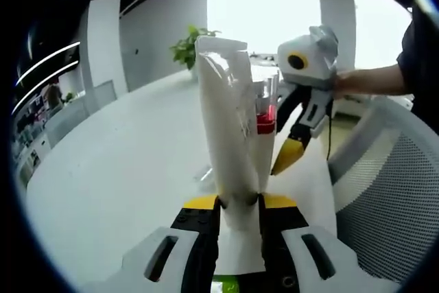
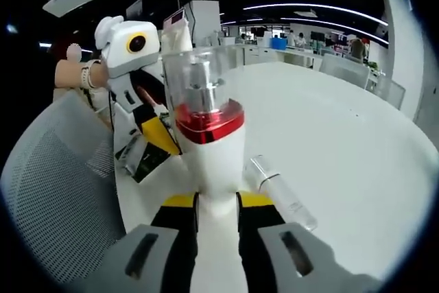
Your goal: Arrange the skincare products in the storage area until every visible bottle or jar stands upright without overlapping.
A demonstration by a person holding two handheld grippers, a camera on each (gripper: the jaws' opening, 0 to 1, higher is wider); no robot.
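Jaws of your left gripper (image 1: 239,204) were closed on a tall white tube (image 1: 226,135), held upright by its lower end; the tube's bottom ran down between the jaws and was cut off by the lower edge of the left gripper view. That tube was smooth and glossy, flattened toward a wide crimped top. It hid most of a pump bottle (image 1: 266,104) behind it, so you saw just a strip of clear cap and red collar to its right. Your right gripper (image 1: 288,157) came in from the right there, with yellow tips and a white rounded body, a hand (image 1: 350,81) behind it.

In the right gripper view, your right gripper (image 2: 217,202) was clamped on the pump bottle (image 2: 209,128) at its white lower body, and the base was lost between the jaws. It had a clear cylindrical cap over a silver pump and a shiny red band. Your left gripper (image 2: 159,135) stood just beside it on the left, its tips partly covered by the bottle. A clear slim vial (image 2: 281,193) lay on its side on the white table (image 2: 343,142). A grey mesh chair back (image 2: 62,190) bordered the table.
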